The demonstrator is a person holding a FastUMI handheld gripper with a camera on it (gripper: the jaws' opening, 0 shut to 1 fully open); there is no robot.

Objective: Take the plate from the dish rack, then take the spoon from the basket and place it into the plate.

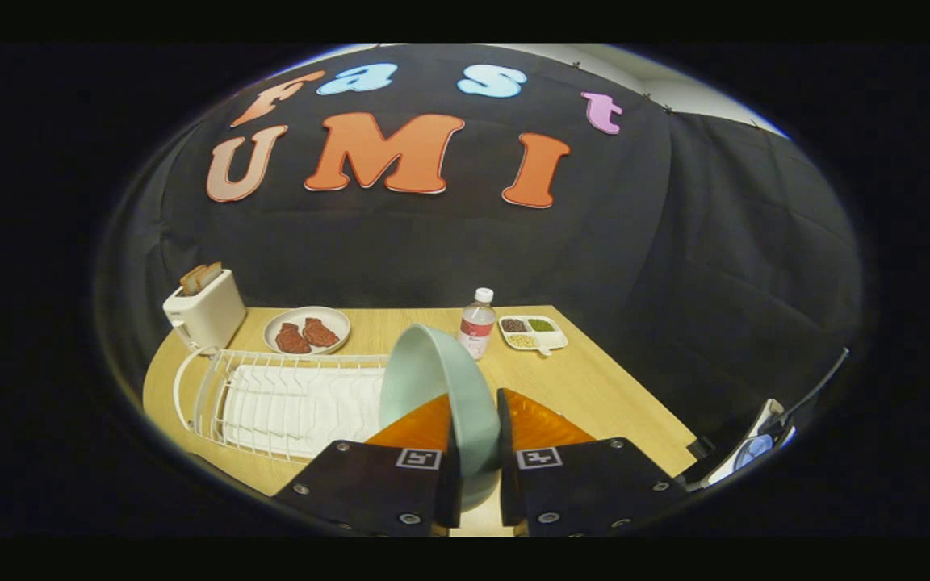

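The pale green plate [433,379] stands on edge between the fingers of the gripper [477,460], which are closed onto its rim from both sides; it hangs above the table, just right of the white wire dish rack [287,399], so the first step looks nearly done and the plate has yet to be set down. The spoon and its basket cannot be made out, so that part remains. Open wood of the table [594,387] lies to the right and near, though its right edge falls away close by. Farther off stand a water bottle [477,323], a divided snack tray [531,332], a dish of meat [307,329] and a toaster [205,311].
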